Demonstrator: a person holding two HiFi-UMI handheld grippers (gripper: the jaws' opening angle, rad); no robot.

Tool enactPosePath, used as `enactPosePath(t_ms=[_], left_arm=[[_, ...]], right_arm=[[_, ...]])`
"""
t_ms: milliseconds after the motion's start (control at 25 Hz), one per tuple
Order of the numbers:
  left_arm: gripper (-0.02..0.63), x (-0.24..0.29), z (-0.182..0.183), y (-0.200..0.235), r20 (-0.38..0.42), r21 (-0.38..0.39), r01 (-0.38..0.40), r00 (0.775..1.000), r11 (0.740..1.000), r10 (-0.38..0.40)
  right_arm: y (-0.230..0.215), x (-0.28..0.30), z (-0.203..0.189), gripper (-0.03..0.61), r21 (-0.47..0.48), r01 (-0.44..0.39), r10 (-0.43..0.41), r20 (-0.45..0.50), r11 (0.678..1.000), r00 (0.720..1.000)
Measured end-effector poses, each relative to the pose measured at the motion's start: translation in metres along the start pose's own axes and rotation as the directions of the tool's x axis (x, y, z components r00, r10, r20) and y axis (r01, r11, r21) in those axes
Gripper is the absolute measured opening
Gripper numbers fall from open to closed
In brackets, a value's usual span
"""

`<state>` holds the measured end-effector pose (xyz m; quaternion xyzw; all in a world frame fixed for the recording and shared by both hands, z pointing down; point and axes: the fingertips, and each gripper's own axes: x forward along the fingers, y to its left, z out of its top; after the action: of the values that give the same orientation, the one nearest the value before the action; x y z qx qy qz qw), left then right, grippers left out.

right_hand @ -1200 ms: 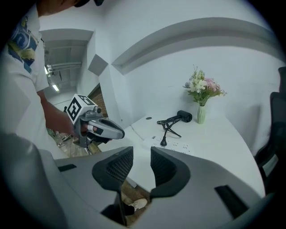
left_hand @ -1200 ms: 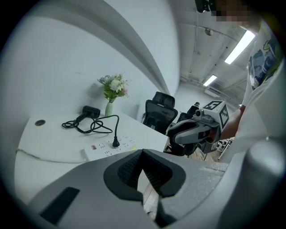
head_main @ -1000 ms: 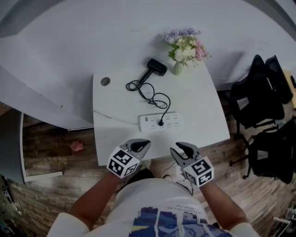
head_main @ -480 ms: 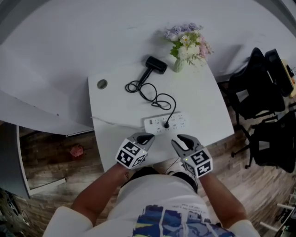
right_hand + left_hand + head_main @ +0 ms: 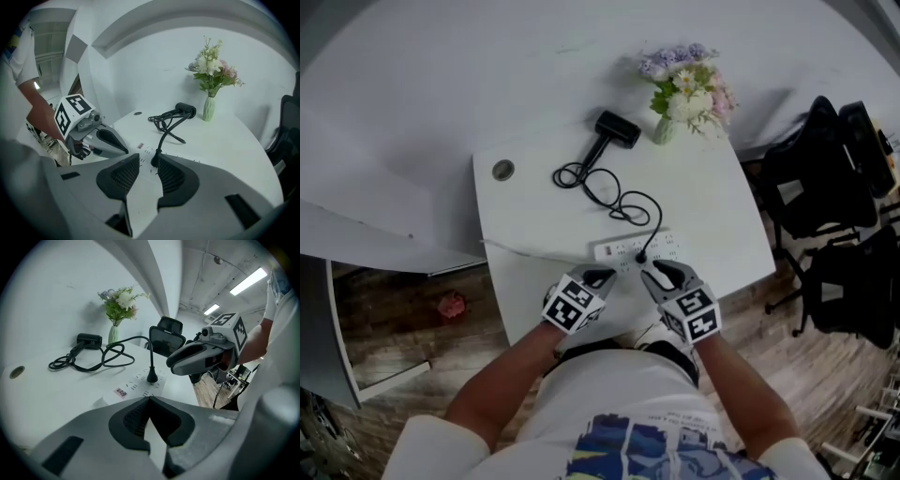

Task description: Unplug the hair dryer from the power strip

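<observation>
A white power strip (image 5: 636, 249) lies near the front edge of the white table (image 5: 712, 216). A black plug (image 5: 640, 257) sits in it. Its cord (image 5: 609, 192) loops back to the black hair dryer (image 5: 617, 131) at the rear. My left gripper (image 5: 602, 277) hovers just short of the strip's left end, and its tips look closed with nothing between them (image 5: 149, 399). My right gripper (image 5: 656, 272) is open (image 5: 144, 159), with the plug (image 5: 154, 161) just ahead of its right pad and untouched. The left gripper view shows the plug (image 5: 151, 377) upright in the strip (image 5: 138, 384).
A vase of flowers (image 5: 684, 94) stands at the back right corner. A round cable grommet (image 5: 502, 170) sits at the table's back left. Black office chairs (image 5: 816, 187) stand to the right on a wooden floor, and a white wall curves behind the table.
Both grippers have moved forward and down from the table's front edge to the power strip. The right one now reaches the plug. Strip, cord and dryer have not moved.
</observation>
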<state>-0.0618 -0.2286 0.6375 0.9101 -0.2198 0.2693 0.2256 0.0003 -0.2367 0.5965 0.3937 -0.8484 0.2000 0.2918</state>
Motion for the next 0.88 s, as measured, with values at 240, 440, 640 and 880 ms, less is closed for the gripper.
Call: enactPosePath(t_ms=[240,440,640,880], left_arm=[[0.002,0.005,-0.006,0.001,-0.026,0.008,0.029,0.999,1.0,-0.029],[0.002,0.007,-0.009,0.001,-0.027,-0.005,0.047,0.999,0.999,-0.047],[0.002,0.006,-0.009,0.001,-0.025,0.006,0.053,0.998,0.999,-0.053],[0.002,0.006,-0.01,0.001,-0.029,0.032,0.052,0.998,0.998,-0.051]], right_arm=[[-0.007,0.021,0.002,0.124,0.001,0.017,-0.017,-0.027,1.0,0.999],[-0.014,0.034,-0.003,0.124,0.014,0.039,-0.038,-0.054,0.999,0.998],[-0.015,0.042,-0.001,0.121,0.024,0.039,-0.038,-0.062,0.999,0.997],[-0.019,0.046,-0.001,0.087,0.031,0.066,-0.064,-0.065,0.997,0.996]])
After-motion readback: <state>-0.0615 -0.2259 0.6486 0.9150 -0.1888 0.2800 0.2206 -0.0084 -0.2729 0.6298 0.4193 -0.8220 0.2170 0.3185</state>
